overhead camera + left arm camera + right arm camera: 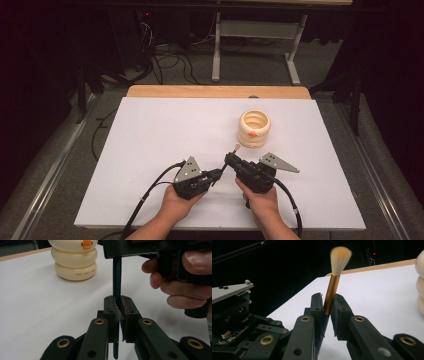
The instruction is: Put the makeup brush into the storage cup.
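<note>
A small brush with a dark handle (116,277), gold ferrule (331,292) and pale bristles (340,258) is held between both grippers near the table's front middle. My left gripper (218,174) is shut on the lower handle, its pads (110,310) pinching it. My right gripper (230,159) is shut on the ferrule, with the bristle tip (237,147) sticking up past its jaws toward the far side. A cream ribbed pot with an orange beak (254,128) stands just beyond the right gripper.
The white table top (165,135) has open room to the left and front. A wooden edge (215,91) runs along the back. Beyond it are cables and a metal stand (255,45) on the floor. A hand (185,287) holds the right gripper close by.
</note>
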Demonstrator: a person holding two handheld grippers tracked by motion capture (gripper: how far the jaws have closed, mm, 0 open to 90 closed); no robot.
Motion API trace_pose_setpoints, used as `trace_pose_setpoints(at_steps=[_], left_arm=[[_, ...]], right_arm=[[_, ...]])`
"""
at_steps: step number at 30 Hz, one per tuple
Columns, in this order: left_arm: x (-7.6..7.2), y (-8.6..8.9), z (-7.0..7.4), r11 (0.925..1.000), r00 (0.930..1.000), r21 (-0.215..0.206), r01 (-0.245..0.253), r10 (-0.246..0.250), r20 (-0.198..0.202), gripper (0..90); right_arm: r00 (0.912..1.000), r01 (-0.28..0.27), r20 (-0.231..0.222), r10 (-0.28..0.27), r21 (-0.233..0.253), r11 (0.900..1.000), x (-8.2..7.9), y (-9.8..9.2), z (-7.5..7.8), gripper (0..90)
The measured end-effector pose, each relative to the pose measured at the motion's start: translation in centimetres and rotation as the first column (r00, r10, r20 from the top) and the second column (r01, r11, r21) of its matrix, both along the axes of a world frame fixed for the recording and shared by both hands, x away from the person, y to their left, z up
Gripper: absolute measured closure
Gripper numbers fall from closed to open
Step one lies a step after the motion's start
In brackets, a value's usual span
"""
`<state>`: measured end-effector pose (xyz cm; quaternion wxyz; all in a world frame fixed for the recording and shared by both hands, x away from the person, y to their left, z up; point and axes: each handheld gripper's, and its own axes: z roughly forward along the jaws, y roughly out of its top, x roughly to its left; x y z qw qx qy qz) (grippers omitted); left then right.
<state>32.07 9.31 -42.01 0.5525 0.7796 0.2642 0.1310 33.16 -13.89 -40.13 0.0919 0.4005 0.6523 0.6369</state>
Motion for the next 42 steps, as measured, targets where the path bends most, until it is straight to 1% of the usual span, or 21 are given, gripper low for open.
trace_pose_setpoints(at_steps=[7, 8, 9, 11, 14, 23, 31, 35, 38, 40, 42], left_arm=[[0.0, 0.0, 0.0, 1.0, 1.0, 0.002, 0.0, 0.0, 0.0, 84.2], [0.0, 0.0, 0.0, 1.0, 1.0, 0.006, -0.004, 0.004, 0.006, 90.0], [0.0, 0.1, 0.0, 1.0, 1.0, 0.002, -0.004, 0.004, 0.002, 90.0], [0.0, 0.1, 0.0, 1.0, 1.0, 0.001, -0.002, 0.002, 0.004, 90.0], [0.0, 0.1, 0.0, 1.0, 1.0, 0.006, -0.001, 0.001, 0.001, 90.0], [0.1, 0.3, 0.1, 1.0, 1.0, -0.001, -0.01, 0.01, 0.0, 90.0], [0.5, 1.0, 0.2, 0.9991, 0.9991, -0.001, -0.041, 0.041, -0.005, 90.0], [0.6, 1.4, 0.2, 0.9981, 0.9981, -0.001, -0.061, 0.061, -0.007, 90.0], [0.8, 1.9, 0.4, 0.9965, 0.9965, 0.008, -0.083, 0.083, -0.007, 89.8], [0.9, 2.5, 0.6, 0.9953, 0.9952, -0.006, -0.097, 0.097, -0.014, 89.3], [0.9, 3.0, 0.7, 0.994, 0.994, -0.01, -0.109, 0.109, -0.012, 88.1]], right_arm=[[0.9999, -0.012, 0.002, 0.012, 0.005, 1.0, 0.0, 0.1, 0.0, 84.8], [0.9999, -0.014, 0.002, 0.014, 0.006, 1.0, 0.0, 0.1, 0.0, 85.6], [1.0, -0.003, 0.006, 0.003, -0.004, 1.0, 0.0, 0.1, 0.1, 85.7], [1.0, 0.0, -0.002, 0.0, -0.003, 1.0, 0.0, 0.0, 0.0, 85.7], [0.9999, -0.006, 0.011, 0.006, -0.002, 1.0, 0.0, 0.0, 0.1, 85.8], [0.9998, -0.001, 0.021, 0.001, -0.01, 1.0, 0.0, -0.1, 0.2, 85.8], [0.9993, 0.005, 0.036, -0.004, -0.02, 1.0, -0.1, -0.5, 0.4, 85.8], [0.9983, 0.004, 0.058, -0.002, -0.031, 1.0, -0.2, -0.7, 0.6, 85.8], [0.9975, 0.008, 0.07, -0.005, -0.044, 0.999, -0.2, -0.8, 0.7, 85.8], [0.9968, 0.012, 0.08, -0.008, -0.051, 0.999, -0.3, -1.0, 0.8, 85.8], [0.9948, 0.018, 0.102, -0.011, -0.07, 0.997, -0.4, -1.1, 1.0, 85.8]])
